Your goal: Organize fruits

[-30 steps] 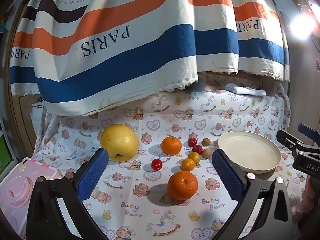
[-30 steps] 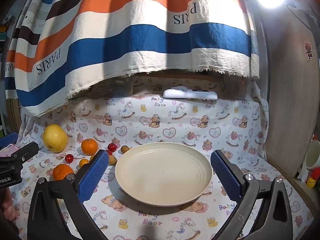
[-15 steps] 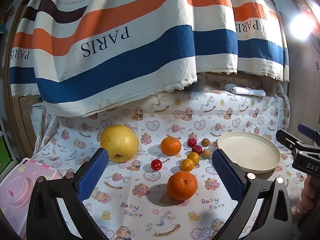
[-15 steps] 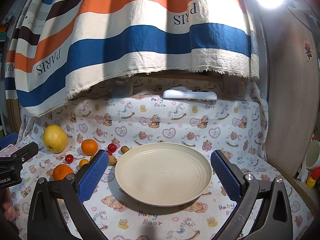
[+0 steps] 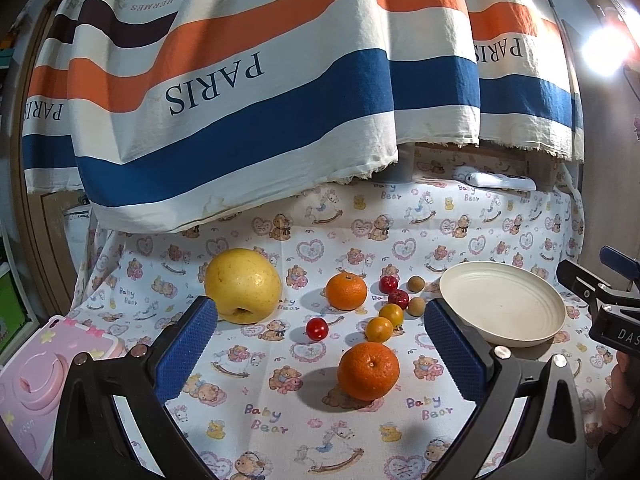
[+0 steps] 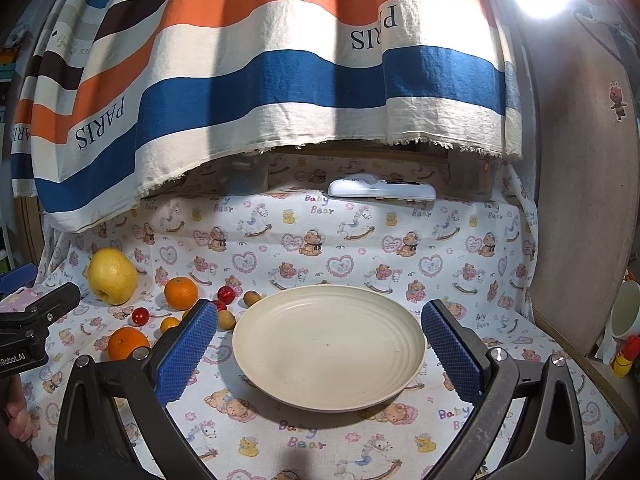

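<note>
My left gripper (image 5: 320, 336) is open and empty above the bear-print cloth, with a near orange (image 5: 368, 370) lying between its fingers. Behind it lie a yellow pear (image 5: 243, 285), a second orange (image 5: 346, 291), red cherry tomatoes (image 5: 317, 328), small yellow-orange fruits (image 5: 379, 329) and brown round fruits (image 5: 416, 305). An empty cream plate (image 5: 502, 309) sits to the right. My right gripper (image 6: 318, 342) is open and empty, with the plate (image 6: 329, 350) between its fingers. The fruits show left of the plate in the right wrist view: pear (image 6: 112, 276), oranges (image 6: 181, 292).
A striped cloth (image 5: 256, 80) hangs over the back of the table. A white remote (image 6: 382, 190) lies at the back. A pink toy (image 5: 36, 376) sits at the left front. A wooden wall (image 6: 580, 200), a cup (image 6: 626, 312) and a small bottle (image 6: 626, 356) stand on the right.
The left view has shifted slightly, so the fruits sit a touch lower and closer. The right gripper has barely moved. Both grippers stay open.
</note>
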A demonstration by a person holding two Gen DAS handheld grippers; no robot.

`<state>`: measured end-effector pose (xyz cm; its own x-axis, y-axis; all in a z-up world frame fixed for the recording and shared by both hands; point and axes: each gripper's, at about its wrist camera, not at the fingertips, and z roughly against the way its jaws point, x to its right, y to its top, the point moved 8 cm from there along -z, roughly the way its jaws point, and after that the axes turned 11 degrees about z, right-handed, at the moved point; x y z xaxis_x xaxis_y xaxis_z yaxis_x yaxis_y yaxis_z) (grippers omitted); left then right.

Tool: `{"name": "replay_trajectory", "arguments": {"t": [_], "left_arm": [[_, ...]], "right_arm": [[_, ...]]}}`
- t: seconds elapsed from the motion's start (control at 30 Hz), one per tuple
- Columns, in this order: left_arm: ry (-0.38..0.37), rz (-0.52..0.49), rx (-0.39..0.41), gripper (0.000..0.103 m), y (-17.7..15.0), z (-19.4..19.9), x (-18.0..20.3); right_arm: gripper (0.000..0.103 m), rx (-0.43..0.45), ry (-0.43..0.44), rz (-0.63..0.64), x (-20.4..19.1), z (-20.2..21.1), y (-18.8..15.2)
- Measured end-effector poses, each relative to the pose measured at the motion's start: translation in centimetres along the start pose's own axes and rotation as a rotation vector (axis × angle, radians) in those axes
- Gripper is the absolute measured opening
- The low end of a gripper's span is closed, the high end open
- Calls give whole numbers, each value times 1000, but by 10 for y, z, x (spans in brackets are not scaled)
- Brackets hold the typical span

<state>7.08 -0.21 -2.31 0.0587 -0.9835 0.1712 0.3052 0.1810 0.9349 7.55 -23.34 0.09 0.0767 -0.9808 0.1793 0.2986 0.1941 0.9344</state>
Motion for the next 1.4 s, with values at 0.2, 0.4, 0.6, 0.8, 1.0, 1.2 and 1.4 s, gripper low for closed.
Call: {"name": "replay_trajectory", "arguments": {"t": [0.2, 0.4, 0.6, 0.8, 1.0, 1.2, 1.4], "left_arm": [[-1, -1, 0, 103, 0, 0, 0], [1, -1, 5, 103, 0, 1, -1], [1, -3, 5, 103, 0, 1, -1], [3, -1, 5, 103, 0, 1, -2], [3, -1, 5, 103, 0, 1, -2], [3, -1, 4, 103, 1, 1, -3], [3, -2, 4, 103, 1, 1, -2]], "right_arm": [[102, 2, 5, 3, -1, 1, 0], [102, 3, 7, 2, -2, 0, 1], [102, 2, 9, 6, -3, 0, 1], [102, 2, 8, 5, -4, 0, 1], [102, 3, 8, 6, -4, 0, 1], [102, 3, 8, 6, -3, 0, 1], [102, 3, 8, 5, -3, 0, 0]]}}
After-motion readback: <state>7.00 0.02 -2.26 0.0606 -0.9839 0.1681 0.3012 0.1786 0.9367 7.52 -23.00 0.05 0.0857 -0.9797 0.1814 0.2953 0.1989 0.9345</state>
